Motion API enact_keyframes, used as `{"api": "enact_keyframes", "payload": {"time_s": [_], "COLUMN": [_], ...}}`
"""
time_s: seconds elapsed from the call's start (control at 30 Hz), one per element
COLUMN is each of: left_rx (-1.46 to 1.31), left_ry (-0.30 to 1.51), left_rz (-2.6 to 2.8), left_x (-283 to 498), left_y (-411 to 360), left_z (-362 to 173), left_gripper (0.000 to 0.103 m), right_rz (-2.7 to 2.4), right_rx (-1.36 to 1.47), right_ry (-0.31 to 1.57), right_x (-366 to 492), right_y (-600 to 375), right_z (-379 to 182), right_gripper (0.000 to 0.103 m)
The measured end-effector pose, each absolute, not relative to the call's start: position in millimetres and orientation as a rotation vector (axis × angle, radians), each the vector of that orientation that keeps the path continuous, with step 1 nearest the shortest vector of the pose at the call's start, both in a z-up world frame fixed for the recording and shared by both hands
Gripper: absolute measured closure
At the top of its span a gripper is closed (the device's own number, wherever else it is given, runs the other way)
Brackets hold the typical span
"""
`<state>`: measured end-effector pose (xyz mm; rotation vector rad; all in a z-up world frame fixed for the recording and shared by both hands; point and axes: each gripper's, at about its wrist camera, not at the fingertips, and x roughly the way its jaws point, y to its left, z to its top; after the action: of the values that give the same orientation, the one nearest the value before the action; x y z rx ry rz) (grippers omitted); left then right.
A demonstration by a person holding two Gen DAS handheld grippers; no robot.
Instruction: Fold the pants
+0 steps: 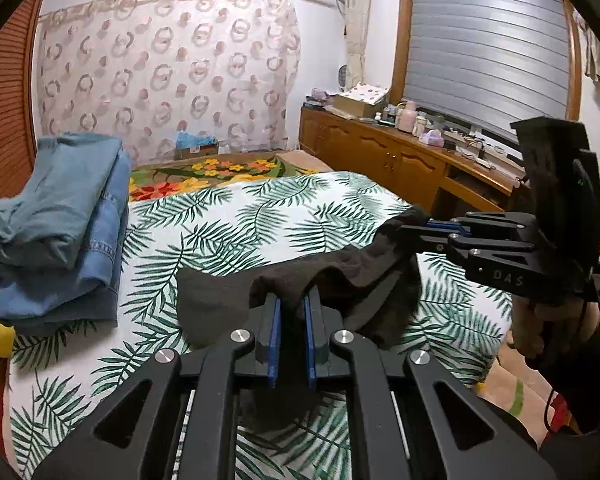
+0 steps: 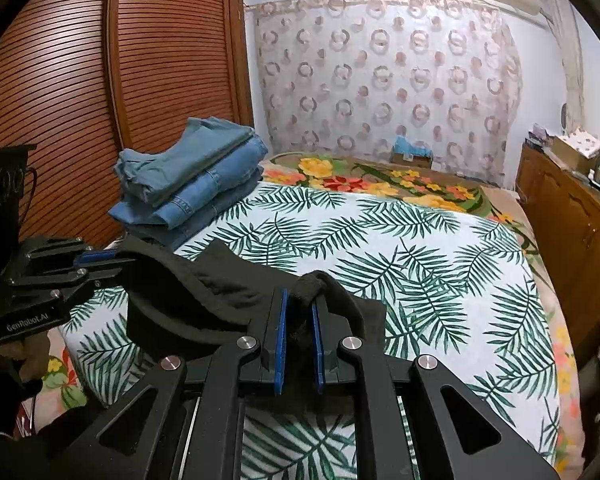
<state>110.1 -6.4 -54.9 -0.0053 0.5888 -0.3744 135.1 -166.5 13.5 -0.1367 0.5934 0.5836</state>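
Left tongs (image 1: 292, 308): lower centre of the left wrist view, blue-padded fingers (image 1: 275, 340) drawn narrow and clamped on a bunched edge of the dark pants (image 1: 220, 300). The same tongs appear at the left edge of the right wrist view (image 2: 112, 258), gripping the fabric from the side.

Right tongs (image 2: 300, 314): lower centre of the right wrist view, fingers narrow, clamped on another bunched edge of the dark pants (image 2: 204, 288). In the left wrist view these tongs (image 1: 414, 226) enter from the right of the frame, with the fabric bunched at their tips and the holding hand (image 1: 540, 328) visible below the gripper body.

Pants position: the garment hangs between the two pairs of tongs, sagging in the middle, with its lower part lying on the palm-leaf bedspread (image 1: 240, 216) in the lower centre of both views.

Surroundings: a stack of folded jeans (image 1: 60, 228) lies on the bed at the left of the left wrist view and at centre left of the right wrist view (image 2: 192, 180), well apart from the dark pants. A floral blanket (image 2: 380, 180) lies beyond the bedspread. A patterned curtain (image 1: 168, 72) fills the upper centre. A wooden sideboard (image 1: 380, 152) stands at the right, under a shuttered window (image 1: 488, 40)
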Motion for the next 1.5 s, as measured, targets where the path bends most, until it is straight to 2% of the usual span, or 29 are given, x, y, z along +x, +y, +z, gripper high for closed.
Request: {"api": "enact_keyframes", "payload": {"time_s": [0.4,0.6,0.67,0.77,0.8,0.87,0.9,0.93,1.0,1.07,1.33,1.37,1.4,1.5], "left_rx": [-0.014,-0.012,-0.006,0.002,-0.002,-0.015,-0.021,-0.025,-0.024,-0.022,-0.026,-0.028,-0.026,-0.027], "left_ry": [0.600,0.614,0.622,0.628,0.623,0.617,0.620,0.617,0.607,0.621,0.688,0.692,0.699,0.717], "left_rz": [-0.346,-0.329,-0.319,-0.300,-0.300,-0.311,-0.317,-0.322,-0.313,-0.312,-0.328,-0.333,-0.340,-0.358], "left_x": [129.3,135.3,136.6,138.4,137.6,135.6,134.4,132.1,127.3,123.2,101.3,98.6,97.4,95.2], "left_y": [-0.3,1.8,2.2,3.0,4.6,7.6,8.6,9.3,9.4,9.6,10.2,10.1,9.2,7.5], "left_z": [-55.5,-58.9,-61.7,-64.4,-64.4,-64.0,-63.9,-63.8,-63.7,-66.6,-86.7,-89.0,-90.0,-94.8], "left_gripper": [0.092,0.089,0.085,0.064,0.055,0.046,0.036,0.032,0.031,0.031,0.032,0.034,0.042,0.058], "right_rz": [0.561,0.552,0.550,0.547,0.545,0.535,0.529,0.525,0.517,0.501,0.506,0.514,0.522,0.534], "right_rx": [-0.112,-0.126,-0.132,-0.140,-0.142,-0.151,-0.155,-0.159,-0.165,-0.166,-0.156,-0.151,-0.146,-0.138], "right_ry": [0.618,0.623,0.632,0.644,0.643,0.650,0.649,0.655,0.666,0.660,0.678,0.686,0.694,0.723], "right_x": [163.1,168.3,172.8,180.3,182.4,186.5,187.7,189.1,190.0,187.9,156.3,151.7,148.2,140.3], "right_y": [-154.5,-151.5,-149.6,-145.1,-144.1,-142.3,-141.4,-140.8,-141.5,-145.2,-176.8,-180.1,-183.9,-190.5], "right_z": [9.9,3.2,0.7,-3.3,-4.1,-5.0,-5.6,-6.0,-5.9,-4.0,-1.9,-3.9,-4.7,-9.6], "right_gripper": [0.092,0.092,0.092,0.092,0.092,0.086,0.084,0.083,0.075,0.072,0.069,0.069,0.069,0.069]}}
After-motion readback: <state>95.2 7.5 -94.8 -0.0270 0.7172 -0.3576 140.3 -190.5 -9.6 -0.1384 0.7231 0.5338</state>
